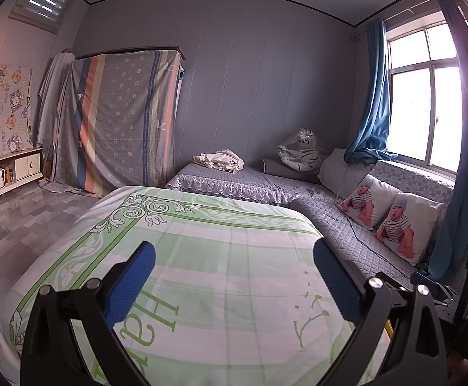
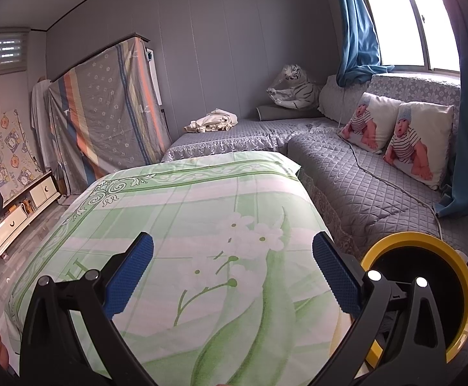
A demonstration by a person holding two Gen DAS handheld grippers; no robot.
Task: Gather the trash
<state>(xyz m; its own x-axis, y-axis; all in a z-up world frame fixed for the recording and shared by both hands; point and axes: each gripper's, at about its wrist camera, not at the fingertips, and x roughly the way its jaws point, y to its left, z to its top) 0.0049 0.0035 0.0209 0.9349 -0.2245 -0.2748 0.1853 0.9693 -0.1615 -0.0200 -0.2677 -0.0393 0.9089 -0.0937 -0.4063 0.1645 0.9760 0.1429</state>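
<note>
Grey walls (image 1: 250, 80) and tiled floor (image 1: 24, 218); a bright window (image 1: 427, 103) with blue curtains (image 1: 374, 103) above a grey quilted sofa (image 2: 362, 173), green cloth (image 1: 201, 257) in front.

At the centre of the frame, the surface's cloth (image 2: 201, 212) is green-and-white check with white flowers and scrollwork. At right, the grey quilted sofa cover (image 2: 379, 189) carries two baby-print cushions (image 2: 395, 135), beneath blue curtains (image 2: 359, 25). A yellow-rimmed black bin (image 2: 465, 276) sits lower right.

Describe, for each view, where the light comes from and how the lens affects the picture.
Left wrist view: daylight blows out the window, with purple flare at the right edge; the fisheye bows the ceiling line and darkens the corners. Right wrist view: the window is again overexposed, top right; the walls curve; the green bedspread stays evenly lit.
</note>
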